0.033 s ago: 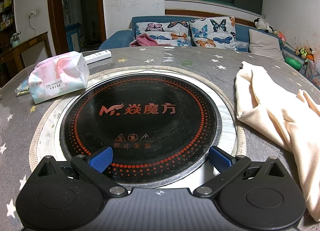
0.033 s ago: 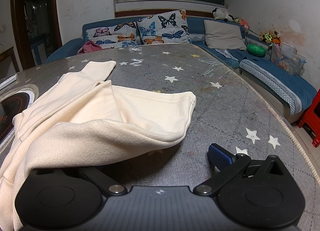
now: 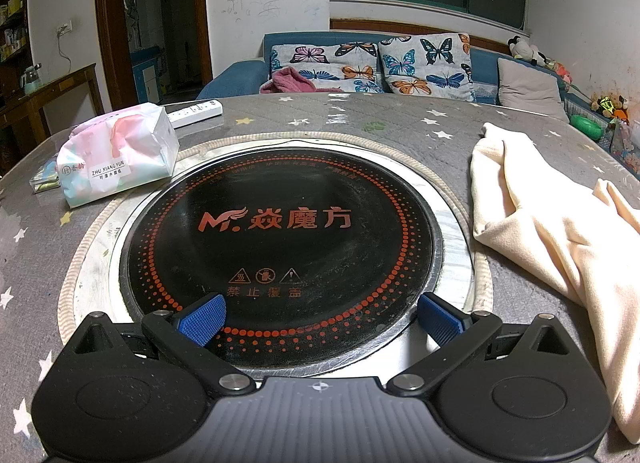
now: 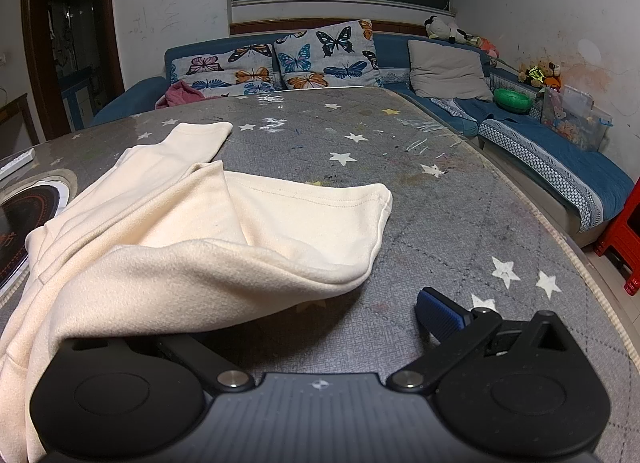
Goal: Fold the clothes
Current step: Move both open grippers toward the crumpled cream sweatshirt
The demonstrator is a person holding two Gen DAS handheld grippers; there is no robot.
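Observation:
A cream garment [image 4: 200, 243] lies crumpled on the grey star-patterned table [image 4: 440, 203], one sleeve reaching toward the far side. My right gripper [image 4: 316, 319] is open at the garment's near edge. Its right blue pad [image 4: 438, 313] rests bare over the table, and its left finger is hidden under a raised fold of the cloth. In the left wrist view the same garment [image 3: 560, 231] lies off to the right. My left gripper [image 3: 322, 315] is open above the black round cooktop [image 3: 280, 243], with nothing between its blue pads.
A pink-and-white tissue pack [image 3: 116, 159] and a white power strip [image 3: 196, 113] sit at the table's far left. The table's curved edge [image 4: 560, 239] runs along the right, with a blue sofa [image 4: 540, 151] and a red stool [image 4: 628, 239] beyond it.

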